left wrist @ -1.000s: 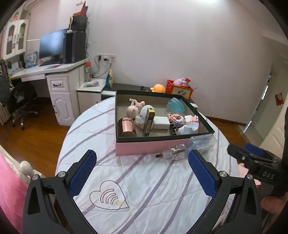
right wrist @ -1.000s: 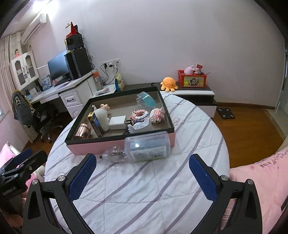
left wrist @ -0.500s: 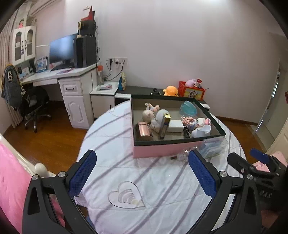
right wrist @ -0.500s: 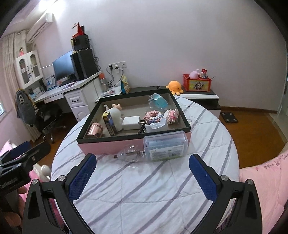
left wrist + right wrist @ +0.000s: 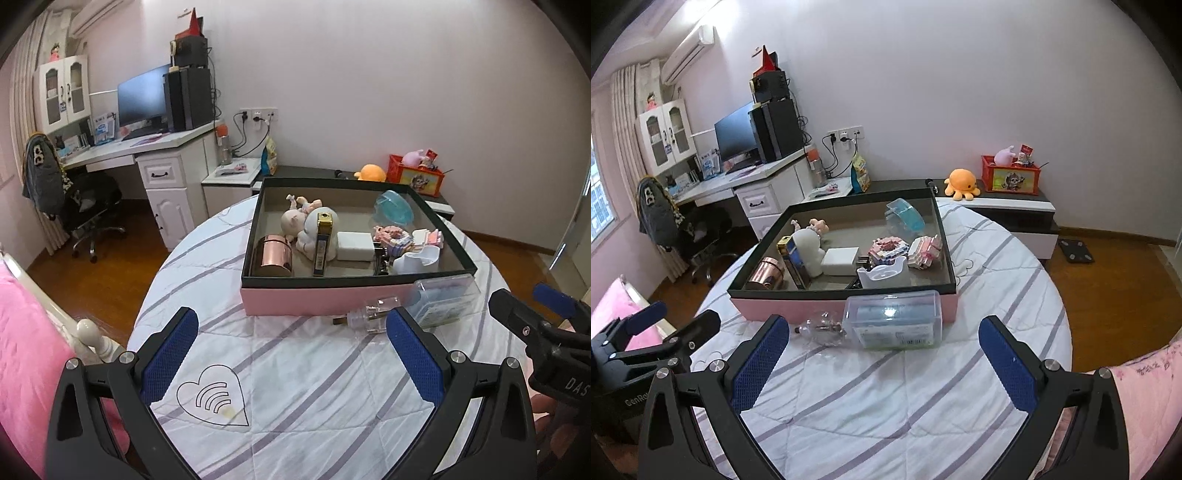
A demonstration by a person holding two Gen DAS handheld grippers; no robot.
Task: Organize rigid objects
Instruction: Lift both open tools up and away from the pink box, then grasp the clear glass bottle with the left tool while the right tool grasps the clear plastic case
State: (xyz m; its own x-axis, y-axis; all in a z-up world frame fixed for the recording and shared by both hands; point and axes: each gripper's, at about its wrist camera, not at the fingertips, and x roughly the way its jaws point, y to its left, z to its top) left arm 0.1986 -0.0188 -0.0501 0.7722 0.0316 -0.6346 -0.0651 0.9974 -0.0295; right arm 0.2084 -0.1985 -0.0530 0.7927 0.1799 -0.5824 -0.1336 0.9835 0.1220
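A: What changed in the last second?

B: Both tools have pulled back and risen; the round table under its white quilted cloth with purple stripes (image 5: 923, 398) sits lower and farther off than a second ago. Nothing on it has shifted, so I'd judge this a pause between picks.

A: And the tongs?

B: The left gripper (image 5: 291, 354) stands wide apart and empty; the right gripper (image 5: 882, 354) likewise, holding nothing.

A: What remains outside?

B: Two pieces, touching the near wall of the shallow pink box with the dark rim (image 5: 783, 310): a clear rectangular plastic case with blue contents (image 5: 892, 323) and, just at its nine o'clock, a small clear glass bottle (image 5: 822, 328).

A: How does the bottle lie?

B: On its side, long axis along the box wall, neck toward nine o'clock in the right wrist view. The case lies parallel, its long side toward the tongs.
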